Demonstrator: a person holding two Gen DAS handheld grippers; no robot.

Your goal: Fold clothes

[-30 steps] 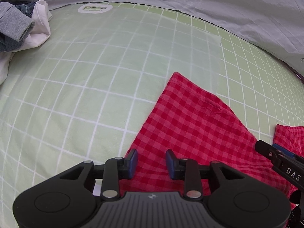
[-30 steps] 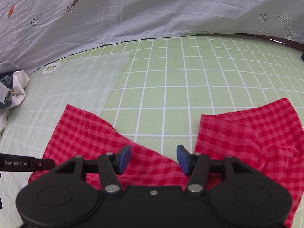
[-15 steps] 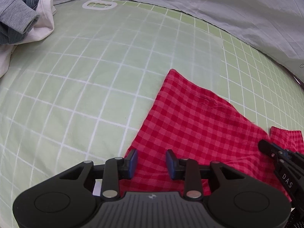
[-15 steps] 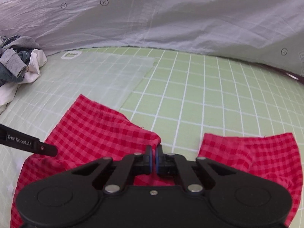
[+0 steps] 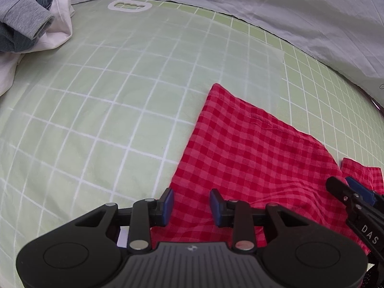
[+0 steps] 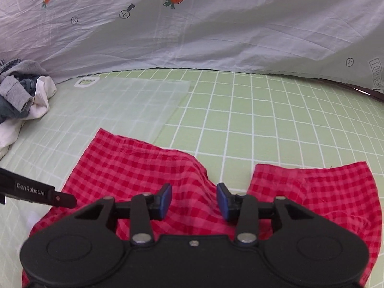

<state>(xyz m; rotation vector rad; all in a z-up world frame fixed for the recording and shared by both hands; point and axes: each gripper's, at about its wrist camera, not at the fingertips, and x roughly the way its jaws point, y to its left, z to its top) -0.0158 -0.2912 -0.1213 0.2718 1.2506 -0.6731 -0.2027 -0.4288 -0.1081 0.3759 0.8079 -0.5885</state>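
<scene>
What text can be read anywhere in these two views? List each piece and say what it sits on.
"GenRobot.AI": white lettering on the black finger of the left gripper, in the right wrist view.
"DAS": white letters on the black body of the right gripper, in the left wrist view; it may be cut off.
Outlined letters on the grey sheet, at the right edge: mirrored and cut off, not readable.
White label on the green grid mat: shapes only, too blurred to read.

Red checked shorts (image 6: 153,168) — soft matt woven cloth — on a smooth green grid sheet (image 6: 264,110).
</scene>
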